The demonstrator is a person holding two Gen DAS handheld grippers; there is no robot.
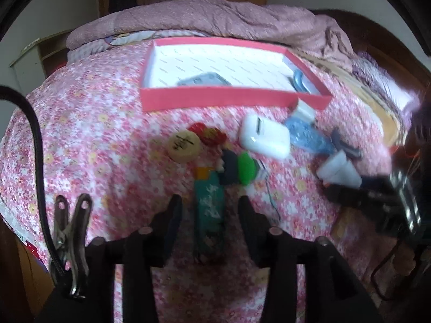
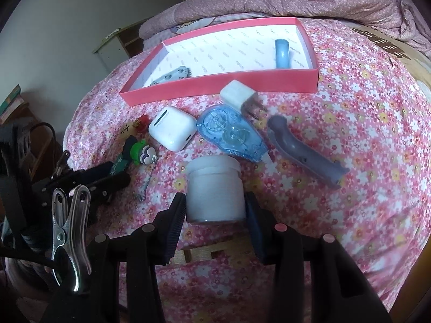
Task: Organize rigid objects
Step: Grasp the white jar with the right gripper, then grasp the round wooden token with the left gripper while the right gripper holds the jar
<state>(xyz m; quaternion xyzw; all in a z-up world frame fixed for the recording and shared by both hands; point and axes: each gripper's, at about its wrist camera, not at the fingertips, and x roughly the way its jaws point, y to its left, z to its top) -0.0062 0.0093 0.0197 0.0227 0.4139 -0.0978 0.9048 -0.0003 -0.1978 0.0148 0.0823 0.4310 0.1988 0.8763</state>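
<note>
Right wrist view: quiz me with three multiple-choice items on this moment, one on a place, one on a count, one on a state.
1. Where is the white jar?
A. in the red box
B. between the right tool's fingers
C. on the charger

2. How many things lie in the red box?
A. none
B. two
C. five

3. How does the left tool stand?
A. open around the teal figure
C. clamped on the earbud case
B. shut on nothing

Answers:
1 B, the right tool has a pad on each side of the jar.
2 B, only the blue ring and the grey clip.
3 A, gaps show beside the teal figure.
</note>
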